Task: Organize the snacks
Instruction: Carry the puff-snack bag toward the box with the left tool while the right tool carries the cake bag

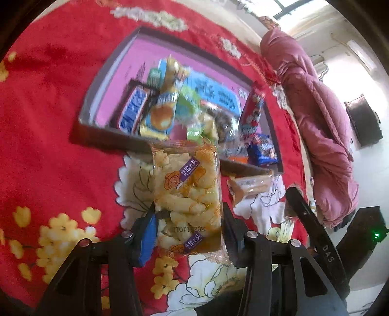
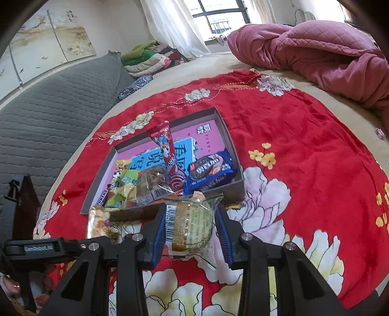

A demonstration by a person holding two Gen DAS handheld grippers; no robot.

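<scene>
1. Daylight fills the room; it enters through the window at the top of the right wrist view, where the panes glare white.
2. In the left wrist view the upper right corner is blown out, washing the wall pale.
3. The snacks in the box are smeared by motion blur; the printing on them barely reads.
4. The right wrist view is sharper, its barcodes legible.
5. Both views bend strongly toward the rim, with dark vignetted corners.
6. Shadows on the red cloth are soft and faint.
</scene>
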